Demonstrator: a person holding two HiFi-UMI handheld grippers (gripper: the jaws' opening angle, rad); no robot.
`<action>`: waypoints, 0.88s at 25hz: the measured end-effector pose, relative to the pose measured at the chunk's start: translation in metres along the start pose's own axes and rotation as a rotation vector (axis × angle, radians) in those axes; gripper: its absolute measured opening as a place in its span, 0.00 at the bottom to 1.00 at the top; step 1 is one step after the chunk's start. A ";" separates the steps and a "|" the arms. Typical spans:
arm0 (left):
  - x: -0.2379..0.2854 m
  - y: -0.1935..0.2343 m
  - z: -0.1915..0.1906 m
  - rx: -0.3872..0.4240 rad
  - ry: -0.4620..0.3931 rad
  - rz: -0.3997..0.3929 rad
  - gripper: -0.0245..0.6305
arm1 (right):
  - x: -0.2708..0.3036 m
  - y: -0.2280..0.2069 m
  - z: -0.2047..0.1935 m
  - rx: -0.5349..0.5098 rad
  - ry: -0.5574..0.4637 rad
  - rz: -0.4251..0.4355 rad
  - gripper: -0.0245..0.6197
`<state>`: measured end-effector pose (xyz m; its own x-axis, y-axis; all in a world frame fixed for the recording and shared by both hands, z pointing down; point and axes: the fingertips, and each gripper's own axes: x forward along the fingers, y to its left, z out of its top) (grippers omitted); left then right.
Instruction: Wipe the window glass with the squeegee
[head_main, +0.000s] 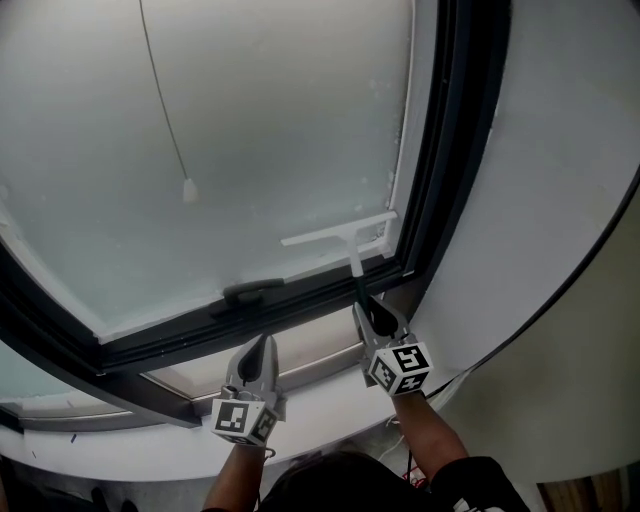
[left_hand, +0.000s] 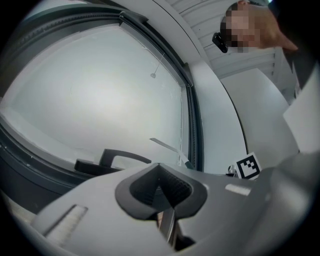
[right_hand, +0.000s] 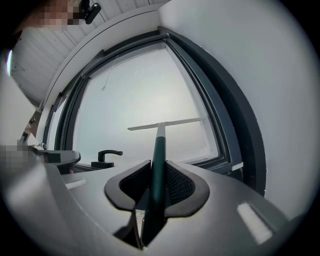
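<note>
- Squeegee, white-bladed with a dark green handle (head_main: 340, 237): its blade lies across the lower right corner of the pane. It sits just above the bottom rail, with its right end close to the upright of the frame.
- Its handle runs down from the middle of the blade, over the bottom rail and into the right gripper (head_main: 368, 308).
- In the right gripper view, the jaws of the right gripper (right_hand: 157, 181) are clamped on the green handle. The handle stands straight between the ribbed pads, and the white blade (right_hand: 165, 123) forms a T at its far end.
- The left gripper (head_main: 258, 350) hangs below the bottom rail, left of the right gripper and apart from it, pointing up towards the glass.
- In the left gripper view, the jaws of the left gripper (left_hand: 161, 187) are pressed together with nothing between them.
- The frosted, pale window glass (head_main: 250, 130) fills most of the head view inside a dark grey metal frame (head_main: 440, 150).
- A dark lever-shaped window handle (head_main: 252, 292) sits on the bottom rail, left of the squeegee and just above the left gripper.
- A thin cord with a small white end piece (head_main: 190, 190) hangs in front of the glass, well up and to the left of the blade.
- A white sill (head_main: 330, 395) runs under the frame, and a plain white wall (head_main: 560, 150) stands to the right of it.
</note>
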<state>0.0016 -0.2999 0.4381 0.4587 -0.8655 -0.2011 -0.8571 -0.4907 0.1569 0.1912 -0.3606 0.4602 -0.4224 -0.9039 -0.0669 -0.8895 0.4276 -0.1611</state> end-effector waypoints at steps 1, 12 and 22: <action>-0.001 0.001 0.000 0.002 -0.001 0.003 0.04 | 0.000 0.000 -0.001 0.000 0.002 -0.001 0.19; -0.005 -0.001 -0.006 -0.001 0.022 -0.008 0.04 | -0.009 0.004 0.000 0.011 -0.005 -0.010 0.19; 0.002 -0.006 0.034 0.033 -0.044 -0.044 0.04 | 0.002 0.040 0.130 -0.073 -0.253 0.071 0.19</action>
<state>-0.0006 -0.2950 0.4042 0.4856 -0.8378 -0.2496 -0.8441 -0.5237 0.1153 0.1771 -0.3468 0.3257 -0.4352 -0.8413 -0.3206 -0.8733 0.4810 -0.0769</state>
